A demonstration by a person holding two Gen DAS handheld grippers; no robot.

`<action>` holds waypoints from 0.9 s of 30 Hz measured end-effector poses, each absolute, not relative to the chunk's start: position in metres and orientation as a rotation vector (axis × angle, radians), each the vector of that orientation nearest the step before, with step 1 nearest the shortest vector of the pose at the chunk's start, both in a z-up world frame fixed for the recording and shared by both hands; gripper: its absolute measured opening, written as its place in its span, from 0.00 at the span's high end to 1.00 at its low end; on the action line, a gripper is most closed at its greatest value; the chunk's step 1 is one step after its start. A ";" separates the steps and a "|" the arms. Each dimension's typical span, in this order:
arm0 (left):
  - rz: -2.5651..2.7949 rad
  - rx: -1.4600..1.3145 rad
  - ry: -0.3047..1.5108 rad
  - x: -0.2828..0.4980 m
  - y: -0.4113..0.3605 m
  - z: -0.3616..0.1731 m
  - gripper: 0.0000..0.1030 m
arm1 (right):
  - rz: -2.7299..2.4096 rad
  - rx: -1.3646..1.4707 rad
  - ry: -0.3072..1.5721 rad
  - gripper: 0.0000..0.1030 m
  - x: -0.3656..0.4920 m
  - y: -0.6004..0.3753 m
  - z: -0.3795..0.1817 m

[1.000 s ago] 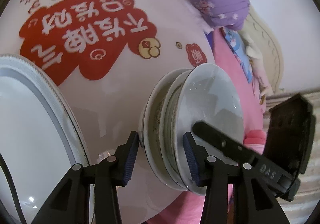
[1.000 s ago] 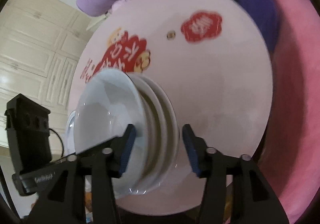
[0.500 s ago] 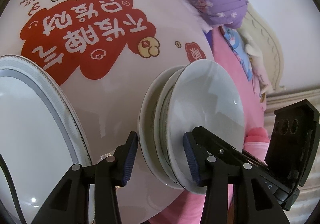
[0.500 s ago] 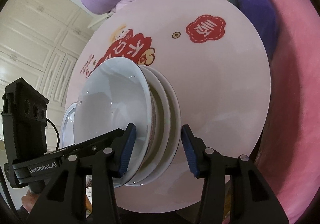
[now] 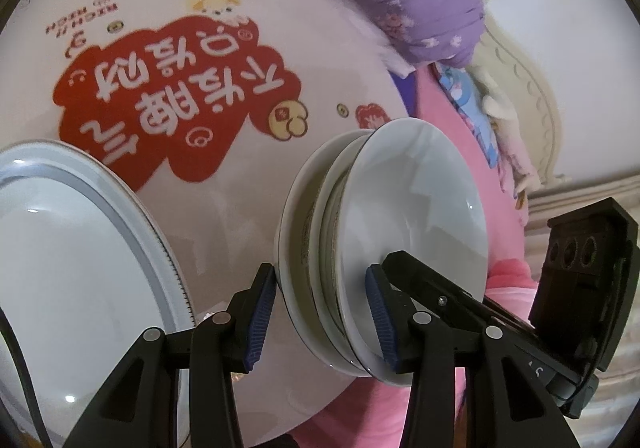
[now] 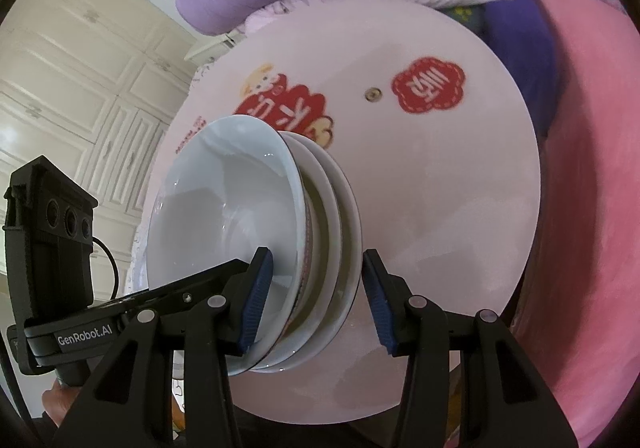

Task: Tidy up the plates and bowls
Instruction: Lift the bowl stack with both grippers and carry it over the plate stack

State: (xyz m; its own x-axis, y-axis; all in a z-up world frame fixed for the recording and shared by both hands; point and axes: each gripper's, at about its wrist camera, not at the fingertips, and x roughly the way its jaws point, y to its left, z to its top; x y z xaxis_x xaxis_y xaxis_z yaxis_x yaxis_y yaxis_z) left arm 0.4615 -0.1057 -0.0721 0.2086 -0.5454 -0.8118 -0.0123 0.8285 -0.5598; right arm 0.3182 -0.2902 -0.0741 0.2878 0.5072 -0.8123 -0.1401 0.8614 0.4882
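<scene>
Both tongs, left tongs (image 5: 320, 314) & right tongs (image 6: 316, 298), now clamp opp. edges of the bowl stack (image 5: 380, 248), right jaws having just narrowed onto it, w/ stack rising off the bench (image 5: 224, 216) — carry looks underway.

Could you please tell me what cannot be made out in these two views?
- Large plate: left wrist view, cut off by the left edge.
- Stack: the lower dishes' insides, both views, hidden by the top bowl.
- Red print on the table: right wrist view, blurred and partly behind the stack.
</scene>
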 end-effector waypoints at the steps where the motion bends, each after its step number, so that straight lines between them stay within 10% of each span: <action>1: -0.393 -0.507 1.316 0.462 -0.102 -0.067 0.60 | 0.450 0.348 1.203 0.55 0.318 -0.287 -0.069; 27: -0.161 -0.590 1.226 0.371 0.080 0.011 0.59 | 0.754 0.154 1.228 0.55 0.300 -0.113 -0.038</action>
